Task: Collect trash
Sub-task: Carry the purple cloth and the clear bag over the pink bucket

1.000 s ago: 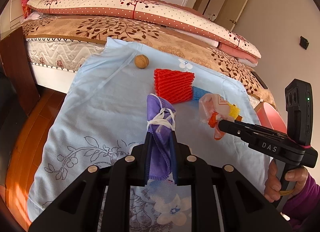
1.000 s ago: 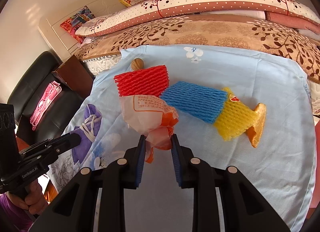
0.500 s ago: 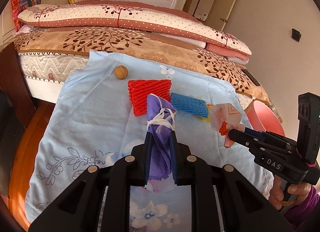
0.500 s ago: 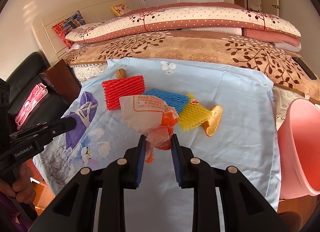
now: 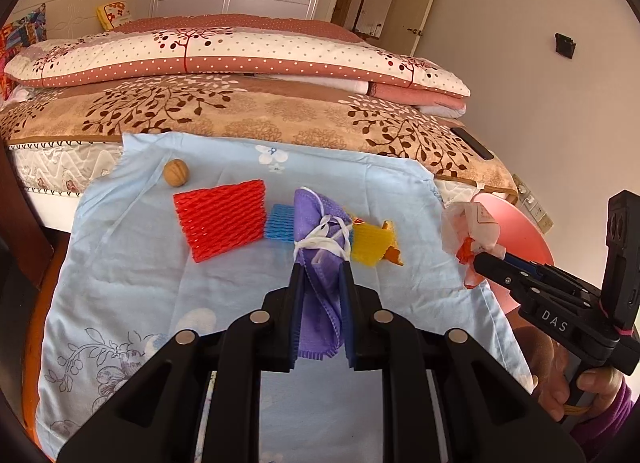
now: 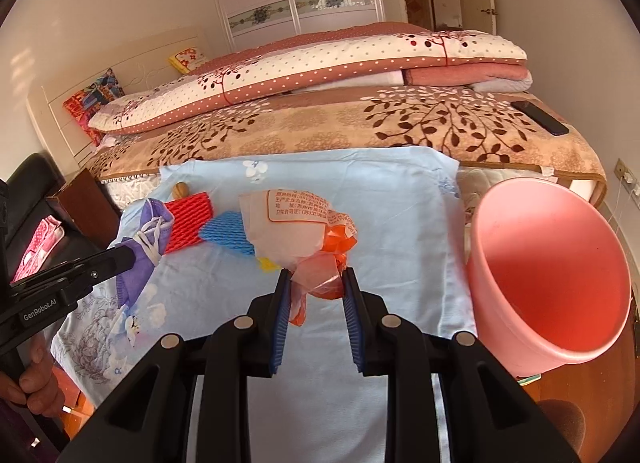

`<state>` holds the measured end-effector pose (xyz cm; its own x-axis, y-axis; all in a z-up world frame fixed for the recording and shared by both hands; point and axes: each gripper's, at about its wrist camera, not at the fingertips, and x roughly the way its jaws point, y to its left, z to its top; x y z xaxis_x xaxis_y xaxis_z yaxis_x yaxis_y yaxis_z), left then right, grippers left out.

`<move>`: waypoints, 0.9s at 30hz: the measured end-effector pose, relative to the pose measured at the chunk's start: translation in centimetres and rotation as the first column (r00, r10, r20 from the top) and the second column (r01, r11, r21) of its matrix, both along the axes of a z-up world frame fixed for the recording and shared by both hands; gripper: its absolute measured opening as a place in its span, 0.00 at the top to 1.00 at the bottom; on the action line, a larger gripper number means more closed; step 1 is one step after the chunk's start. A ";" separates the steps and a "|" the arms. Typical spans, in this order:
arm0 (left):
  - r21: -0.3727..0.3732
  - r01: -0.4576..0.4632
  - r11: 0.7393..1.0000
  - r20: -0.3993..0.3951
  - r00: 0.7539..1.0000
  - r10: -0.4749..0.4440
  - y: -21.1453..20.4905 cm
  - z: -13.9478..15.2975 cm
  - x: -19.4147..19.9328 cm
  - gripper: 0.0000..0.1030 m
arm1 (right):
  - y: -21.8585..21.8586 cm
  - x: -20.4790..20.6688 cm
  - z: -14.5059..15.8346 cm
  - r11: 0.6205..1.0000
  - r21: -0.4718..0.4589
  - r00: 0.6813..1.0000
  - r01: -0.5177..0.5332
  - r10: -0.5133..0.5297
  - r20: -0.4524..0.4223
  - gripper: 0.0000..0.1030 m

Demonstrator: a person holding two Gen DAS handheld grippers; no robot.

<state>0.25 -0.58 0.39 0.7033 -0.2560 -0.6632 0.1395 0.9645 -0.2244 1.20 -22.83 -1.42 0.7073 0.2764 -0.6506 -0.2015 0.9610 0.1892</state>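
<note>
- The left gripper had its blue pads closed most of the way on a purple mask, a folded thing bound with its own white ear loops; the mask stood up between the pads, clear of the sheet.
- The right gripper was likewise nearly closed, pinching the crumpled orange neck of a wrapper, a translucent bag with red print, which bulged above the pads off the sheet.
- In the left view the right gripper showed at the right edge, its wrapper held in front of the bin's rim.
- Under both grippers lay a pale blue sheet with flower prints, spread over the near side of the bed.
- On the sheet sat a red net, a blue net touching its right edge, and a yellow net further right with an orange scrap at its far end.
- A walnut lay apart from them, near the sheet's far left corner.
- A pink bin stood on the floor just beside the sheet's right edge, its mouth open towards the right camera.
- A phone lay on the brown bedspread, well apart.
- A hand gripped the left tool's handle.
</note>
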 end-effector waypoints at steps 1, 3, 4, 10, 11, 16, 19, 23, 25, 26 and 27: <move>0.003 0.006 1.000 0.003 1.000 -0.006 -0.4 0.1 0.2 0.84 | -0.6 0.1 0.0 1.000 0.003 1.000 0.016 -0.016 0.002 0.76; 0.006 0.022 1.000 0.007 1.000 -0.022 -1.4 0.4 0.6 0.84 | -1.7 0.1 0.1 0.999 0.009 0.999 0.047 -0.047 0.006 0.76; 0.008 0.030 1.000 0.010 1.000 -0.030 -1.9 0.5 0.8 0.84 | -2.3 0.2 0.1 0.998 0.009 0.998 0.064 -0.064 0.007 0.76; 0.016 0.081 0.997 0.024 0.996 -0.082 -4.9 0.8 1.8 0.84 | -5.7 0.1 -0.1 0.987 0.012 0.987 0.158 -0.158 0.014 0.76; 0.017 0.089 0.996 0.024 0.996 -0.090 -5.4 0.8 2.0 0.84 | -6.3 0.0 -0.2 0.985 0.015 0.985 0.173 -0.173 0.013 0.76; 0.025 0.142 0.990 0.041 0.989 -0.143 -8.3 1.4 2.9 0.84 | -9.0 0.0 -0.6 0.970 0.029 0.970 0.242 -0.242 0.010 0.75; 0.028 0.176 0.984 0.052 0.983 -0.177 -10.2 1.8 3.4 0.84 | -10.3 -0.2 -0.6 0.961 0.026 0.961 0.276 -0.277 0.021 0.75; 0.032 0.222 0.974 0.070 0.972 -0.224 -12.7 2.2 4.0 0.84 | -11.8 -0.3 -0.7 0.949 0.019 0.949 0.314 -0.315 0.031 0.75; 0.034 0.244 0.969 0.076 0.966 -0.246 -13.9 2.4 4.1 0.84 | -12.5 -0.3 -0.8 0.943 0.024 0.942 0.333 -0.333 0.028 0.75; 0.035 0.255 0.966 0.080 0.963 -0.257 -14.5 2.4 4.2 0.84 | -12.9 -0.4 -0.9 0.939 0.026 0.939 0.342 -0.342 0.026 0.75; 0.036 0.264 0.964 0.083 0.960 -0.266 -15.0 2.4 4.3 0.84 | -13.3 -0.4 -1.0 0.936 0.029 0.936 0.351 -0.351 0.024 0.75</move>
<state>4.56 -15.60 2.82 0.6670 -0.4254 -0.6117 0.4087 0.8953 -0.1769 0.84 -36.14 -2.46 0.7801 0.0228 -0.6252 0.1421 0.9668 0.2126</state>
